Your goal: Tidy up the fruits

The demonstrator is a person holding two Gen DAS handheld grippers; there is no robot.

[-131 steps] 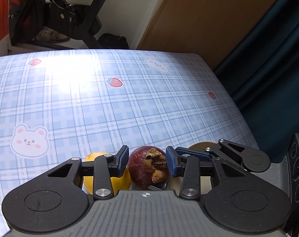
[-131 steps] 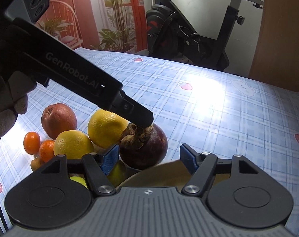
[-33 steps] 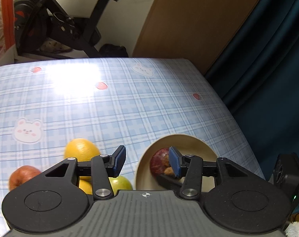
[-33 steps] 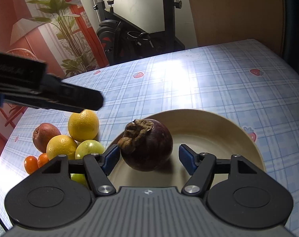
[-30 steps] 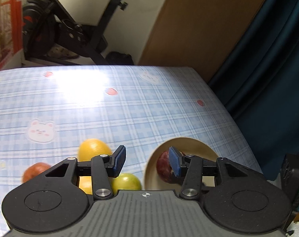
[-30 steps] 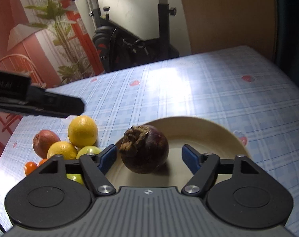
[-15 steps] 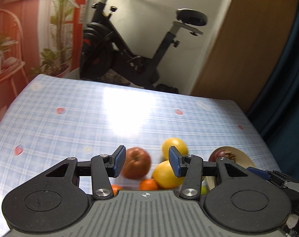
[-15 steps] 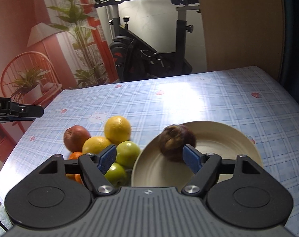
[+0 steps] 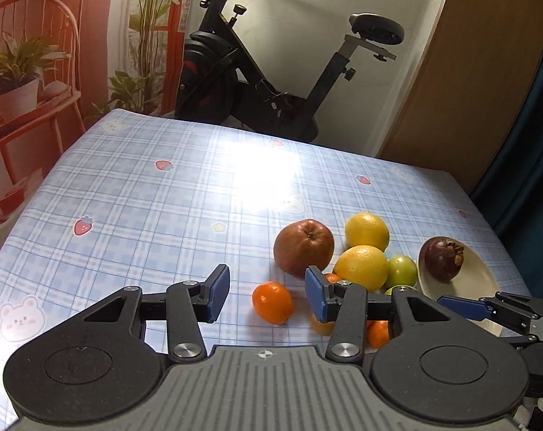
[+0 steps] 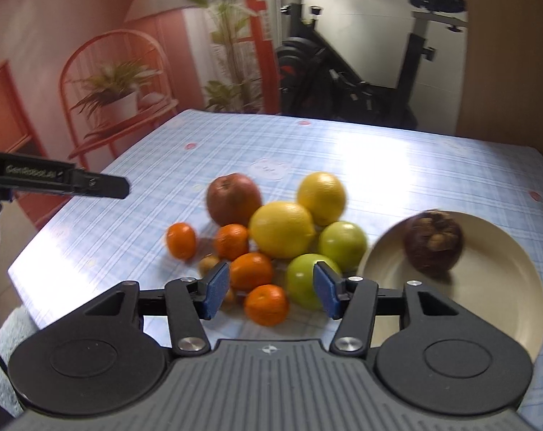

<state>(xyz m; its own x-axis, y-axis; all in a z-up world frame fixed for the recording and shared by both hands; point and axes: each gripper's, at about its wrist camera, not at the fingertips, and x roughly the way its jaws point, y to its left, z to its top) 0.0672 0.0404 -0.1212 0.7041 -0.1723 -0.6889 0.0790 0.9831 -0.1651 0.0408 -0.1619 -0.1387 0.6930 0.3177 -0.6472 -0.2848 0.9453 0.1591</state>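
A dark purple mangosteen (image 10: 435,240) lies alone in the cream plate (image 10: 494,309); it also shows in the left wrist view (image 9: 444,258) on the plate (image 9: 476,283). Left of the plate is a pile: a red apple (image 10: 233,198), two yellow citrus (image 10: 282,229), two green apples (image 10: 307,280) and several small oranges (image 10: 266,304). My right gripper (image 10: 268,289) is open and empty, raised over the near oranges. My left gripper (image 9: 268,293) is open and empty, raised above a small orange (image 9: 272,302) left of the pile.
The table has a blue checked cloth (image 9: 171,197) with strawberry and bear prints. An exercise bike (image 9: 271,82) stands behind the far edge. A red chair with potted plants (image 10: 117,97) is at the left. A wooden door and a dark curtain are at the right.
My left gripper let go of the mangosteen into the plate, then pulled back and swung left. Both grippers rose and drew back; the right view has turned left toward the fruit pile.
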